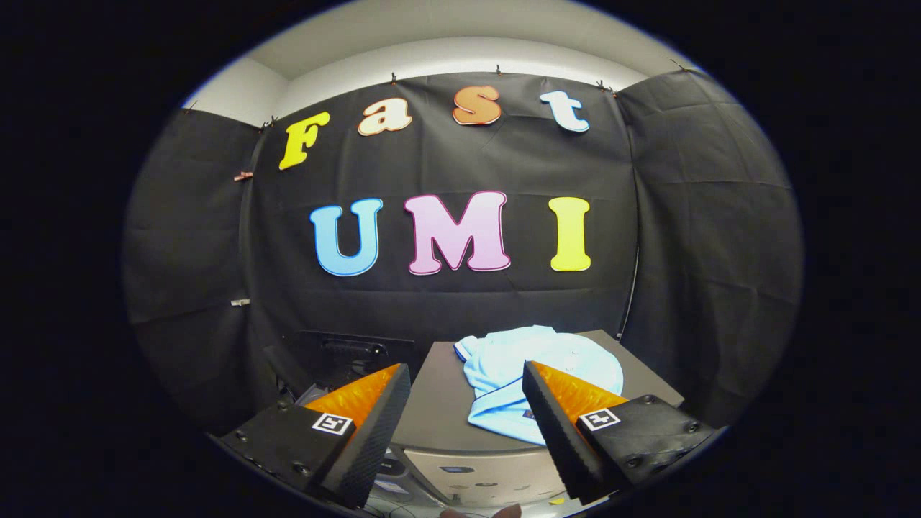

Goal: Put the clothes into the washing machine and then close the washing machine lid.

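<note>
1. Gripper (466, 403) spread wide, fingers well apart, grasping nothing.
2. Left finger (374, 424) angled inward, tip over the near left edge of the washer lid (439, 403).
3. Right finger (557, 432) angled inward too, tip in front of the garment's right half, overlapping it in view; contact cannot be told.
4. Square marker tags on top of both finger bases.
5. Pale blue garment (504, 374) lying bunched on the grey lid, toward its far right part, ahead of the fingers and partly behind the right one.
6. Collar or folded edge of the garment pointing left, a darker blue fold at its near edge, a small dark mark close to the right fingertip.
7. Lid flat and shut, bare grey on the left half between the fingers.
8. Washer front panel (475, 478) below the lid, light-coloured, with small controls too blurred to read.
9. Black cloth wall (446, 309) behind the washer, wrapping round both sides.
10. Dark box-like item (352, 352) left of the washer, against the wall, detail unclear.
11. Fingertips of a hand (482, 512) just visible under the gripper, close to the panel.
</note>
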